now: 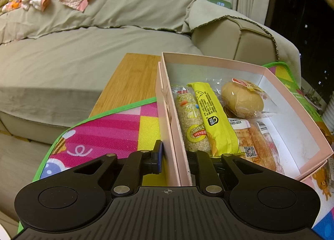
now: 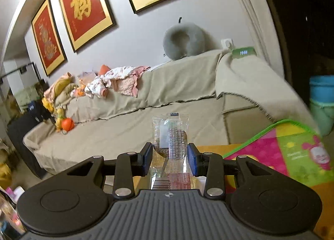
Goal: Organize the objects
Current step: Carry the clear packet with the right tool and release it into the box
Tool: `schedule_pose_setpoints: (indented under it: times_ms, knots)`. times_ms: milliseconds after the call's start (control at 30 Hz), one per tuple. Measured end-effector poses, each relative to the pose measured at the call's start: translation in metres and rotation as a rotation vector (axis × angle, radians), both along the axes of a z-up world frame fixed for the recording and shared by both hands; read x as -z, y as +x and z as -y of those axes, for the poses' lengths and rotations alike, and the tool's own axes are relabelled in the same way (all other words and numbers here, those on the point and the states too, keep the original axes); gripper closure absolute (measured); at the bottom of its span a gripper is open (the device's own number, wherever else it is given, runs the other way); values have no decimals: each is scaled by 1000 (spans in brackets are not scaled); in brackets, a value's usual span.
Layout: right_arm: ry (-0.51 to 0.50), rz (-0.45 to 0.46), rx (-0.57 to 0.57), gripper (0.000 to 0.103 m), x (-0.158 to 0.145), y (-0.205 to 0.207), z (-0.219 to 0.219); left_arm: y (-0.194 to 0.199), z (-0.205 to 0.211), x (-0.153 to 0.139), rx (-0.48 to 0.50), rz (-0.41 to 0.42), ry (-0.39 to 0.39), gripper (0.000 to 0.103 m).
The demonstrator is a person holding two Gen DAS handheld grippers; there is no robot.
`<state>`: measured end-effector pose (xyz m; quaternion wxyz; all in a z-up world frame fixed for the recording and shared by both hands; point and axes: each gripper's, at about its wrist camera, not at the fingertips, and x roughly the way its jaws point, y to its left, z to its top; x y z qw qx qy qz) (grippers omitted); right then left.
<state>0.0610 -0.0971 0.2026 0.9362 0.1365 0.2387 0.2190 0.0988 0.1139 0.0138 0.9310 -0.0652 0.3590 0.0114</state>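
A pink cardboard box (image 1: 296,112) sits on a colourful play mat (image 1: 108,133). Inside lie a sesame stick packet (image 1: 192,121), a yellow snack packet (image 1: 215,118), a wrapped round bun (image 1: 242,100) and a wrapped pastry (image 1: 258,144). My left gripper (image 1: 174,156) is shut on the box's near left wall, one finger outside and one inside. My right gripper (image 2: 169,157) is shut on a clear-wrapped snack packet (image 2: 170,135) and holds it upright in the air, off the mat.
The mat (image 2: 292,152) lies over a wooden table (image 1: 133,77) in front of a beige covered sofa (image 1: 83,52). Clothes (image 2: 117,81) and toys lie along the sofa back. A blue bin (image 2: 322,102) stands at the right.
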Motion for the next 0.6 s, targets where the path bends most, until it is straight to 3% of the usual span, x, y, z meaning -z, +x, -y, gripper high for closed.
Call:
schedule_pose_setpoints:
  times_ms: [100,200,600]
  knots:
    - [1,-55,9,64,16,14,-5,0,1,0,1,1,-2,88]
    - [-18,-70,23,54,28,11,-1,1,2,-1,3,0,-1,88]
    - [-132,-172,198,40,78,-17,69,1,2,0,1,1,-6,88]
